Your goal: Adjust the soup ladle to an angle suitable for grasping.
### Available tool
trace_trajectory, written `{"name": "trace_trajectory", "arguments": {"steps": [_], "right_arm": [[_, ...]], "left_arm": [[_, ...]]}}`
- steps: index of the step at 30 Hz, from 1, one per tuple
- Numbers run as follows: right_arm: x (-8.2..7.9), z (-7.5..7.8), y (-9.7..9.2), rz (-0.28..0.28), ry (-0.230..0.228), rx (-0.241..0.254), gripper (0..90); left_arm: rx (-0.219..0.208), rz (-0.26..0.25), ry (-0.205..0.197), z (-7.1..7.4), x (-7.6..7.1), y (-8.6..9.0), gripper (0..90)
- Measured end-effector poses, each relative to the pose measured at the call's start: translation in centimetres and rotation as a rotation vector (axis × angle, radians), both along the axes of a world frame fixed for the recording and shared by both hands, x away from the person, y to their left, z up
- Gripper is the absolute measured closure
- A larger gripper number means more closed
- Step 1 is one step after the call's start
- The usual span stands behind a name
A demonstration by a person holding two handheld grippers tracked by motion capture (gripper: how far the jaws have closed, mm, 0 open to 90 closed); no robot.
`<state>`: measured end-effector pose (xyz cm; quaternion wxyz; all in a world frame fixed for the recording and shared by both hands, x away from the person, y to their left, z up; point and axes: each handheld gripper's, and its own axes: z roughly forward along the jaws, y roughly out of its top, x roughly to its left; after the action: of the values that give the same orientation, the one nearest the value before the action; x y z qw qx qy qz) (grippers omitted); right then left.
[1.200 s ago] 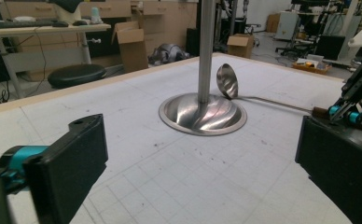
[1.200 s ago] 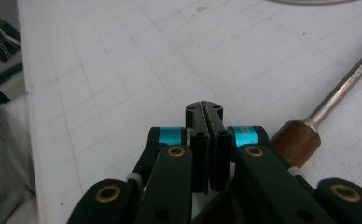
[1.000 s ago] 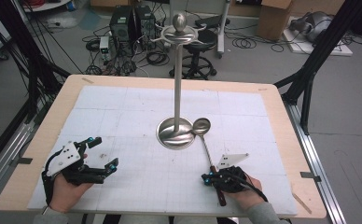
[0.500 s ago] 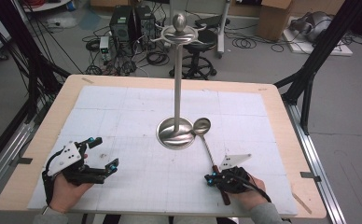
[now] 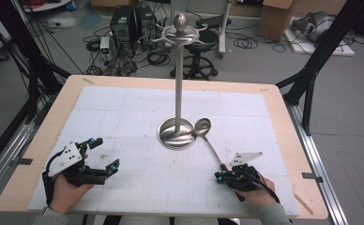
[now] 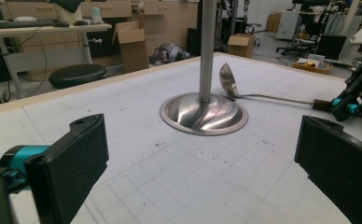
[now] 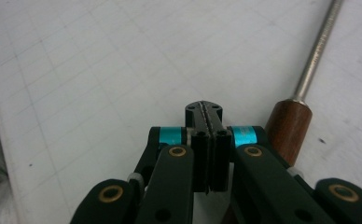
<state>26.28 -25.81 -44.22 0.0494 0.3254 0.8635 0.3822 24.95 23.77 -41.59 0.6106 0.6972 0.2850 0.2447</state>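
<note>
From the high view, the ladle (image 5: 208,140) lay on the desk (image 5: 283,126), bowl against the stand (image 5: 178,133) base, handle running to the right hand-held gripper (image 5: 221,176).

Left gripper view: the left hand-held gripper (image 6: 202,163) was released, jaws wide, facing the stand.

Right gripper view: the right one was clenched empty, just beside the ladle's wooden handle (image 7: 288,123).

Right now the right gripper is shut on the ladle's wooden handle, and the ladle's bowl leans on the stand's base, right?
Not quite. The right gripper is shut, but on nothing: the right gripper view shows its jaws pressed together with the ladle's wooden handle beside them. The bowl does lean on the stand's base.
</note>
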Motion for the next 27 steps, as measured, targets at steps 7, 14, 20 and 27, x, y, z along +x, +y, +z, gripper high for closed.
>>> {"name": "trace_trajectory", "arguments": {"steps": [7,14,20,27], "right_arm": [[0.3,0.0,-1.3,-0.054,0.008,0.004,90.0],[0.6,0.0,-2.0,-0.095,0.008,0.007,90.0],[0.9,-0.1,-3.3,-0.140,-0.001,0.015,90.0],[1.3,-0.2,-4.0,-0.127,-0.082,-0.029,90.0]], "left_arm": [[0.001,0.008,0.006,0.0,0.1,0.0,3.2],[0.004,0.020,0.015,-0.1,0.2,0.1,3.2],[0.007,0.028,0.022,-0.1,0.2,0.1,3.2],[0.008,0.027,0.025,-0.1,0.2,0.0,3.2]]}}
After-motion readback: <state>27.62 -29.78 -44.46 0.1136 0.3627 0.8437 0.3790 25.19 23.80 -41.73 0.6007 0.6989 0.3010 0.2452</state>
